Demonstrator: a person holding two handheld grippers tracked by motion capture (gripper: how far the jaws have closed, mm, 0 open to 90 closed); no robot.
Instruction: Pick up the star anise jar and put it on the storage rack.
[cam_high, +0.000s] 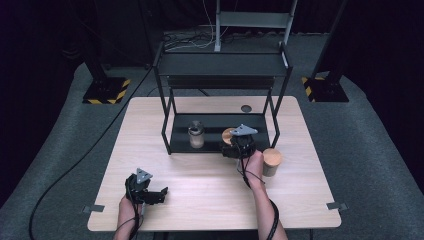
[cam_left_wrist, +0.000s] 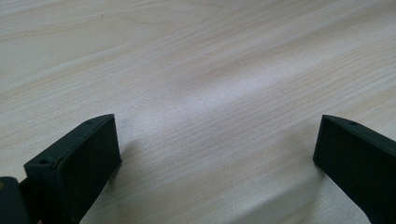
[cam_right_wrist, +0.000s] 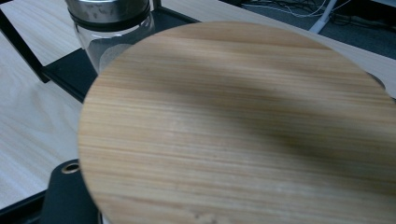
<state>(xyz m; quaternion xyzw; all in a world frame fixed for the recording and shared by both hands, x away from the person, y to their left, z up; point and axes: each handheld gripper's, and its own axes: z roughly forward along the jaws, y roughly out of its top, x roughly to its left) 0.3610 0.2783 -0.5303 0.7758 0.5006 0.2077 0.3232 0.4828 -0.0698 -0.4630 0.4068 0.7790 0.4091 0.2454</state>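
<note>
The right tongs (cam_high: 235, 145) grip a wooden-lidded jar (cam_right_wrist: 243, 126) at the rack's lower shelf (cam_high: 215, 131) — another lidded jar (cam_high: 272, 161) waits on the table (cam_high: 200, 180); the left tongs (cam_high: 150, 192) rest open.

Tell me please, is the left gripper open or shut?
Open: the left gripper holds its jaws wide apart over bare table, with nothing between them.

At frame centre, the right gripper (cam_high: 235, 145) holds a wooden-lidded jar (cam_high: 229, 135) at the black rack's (cam_high: 220, 65) lower shelf, beside a metal-lidded jar (cam_high: 196, 134). Another wooden-lidded jar (cam_high: 272, 161) stands on the table (cam_high: 200, 185). The left gripper (cam_high: 152, 194) rests lower left.
</note>
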